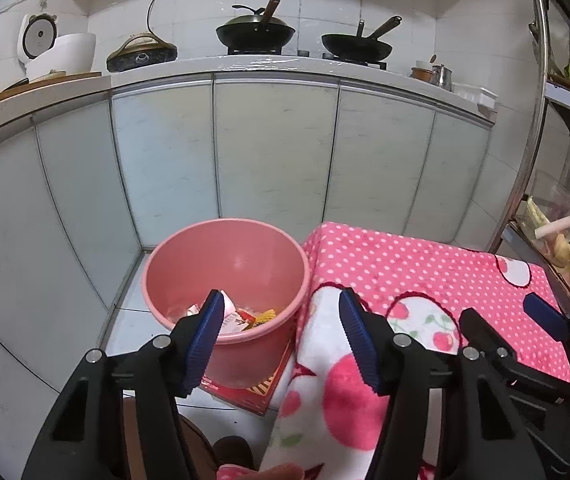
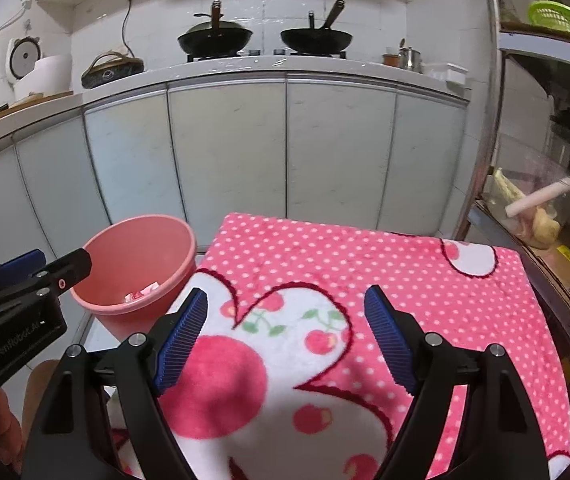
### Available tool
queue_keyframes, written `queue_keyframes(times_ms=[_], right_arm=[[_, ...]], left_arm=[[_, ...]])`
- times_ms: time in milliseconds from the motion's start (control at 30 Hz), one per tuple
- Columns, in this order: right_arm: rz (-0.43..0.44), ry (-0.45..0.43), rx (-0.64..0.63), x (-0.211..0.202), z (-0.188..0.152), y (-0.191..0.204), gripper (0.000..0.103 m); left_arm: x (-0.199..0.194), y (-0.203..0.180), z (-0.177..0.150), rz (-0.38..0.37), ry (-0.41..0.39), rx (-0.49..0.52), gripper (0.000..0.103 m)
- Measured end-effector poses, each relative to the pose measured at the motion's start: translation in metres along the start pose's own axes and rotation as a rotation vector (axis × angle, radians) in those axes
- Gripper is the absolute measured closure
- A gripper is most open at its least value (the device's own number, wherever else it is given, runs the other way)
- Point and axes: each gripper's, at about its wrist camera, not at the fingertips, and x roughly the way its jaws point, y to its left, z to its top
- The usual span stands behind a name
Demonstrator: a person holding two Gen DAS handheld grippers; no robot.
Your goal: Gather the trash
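Left wrist view: my left hand-held gripper [image 1: 281, 338], jaws apart and empty, hangs nearer the pink bucket [image 1: 227, 300], trash [image 1: 241, 316] just ahead below.

Two black woks [image 1: 255, 34] on the stove, a rice cooker [image 1: 55, 52] left, green basket [image 2: 565, 20] right

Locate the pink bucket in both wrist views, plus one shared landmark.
Left wrist: pink bucket lower centre, just past the left gripper, trash inside.
Right wrist: pink bucket lower left, beside the blanket's left edge.
Shared landmark: polka-dot blanket directly right of the bucket.
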Motion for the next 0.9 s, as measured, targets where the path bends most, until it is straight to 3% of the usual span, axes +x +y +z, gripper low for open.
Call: queue_keyframes(times_ms=[367, 900], right_arm=[[-0.049, 0.015, 0.053, -0.001, -0.007, -0.026, 0.022], [-0.061, 0.02, 0.068, -0.003, -0.009, -0.034, 0.022]], left_arm=[[0.011, -0.017, -0.008, -0.023, 0.025, 0.031, 0.046], [0.018, -0.034, -0.012, -0.041, 0.04, 0.077, 0.047]])
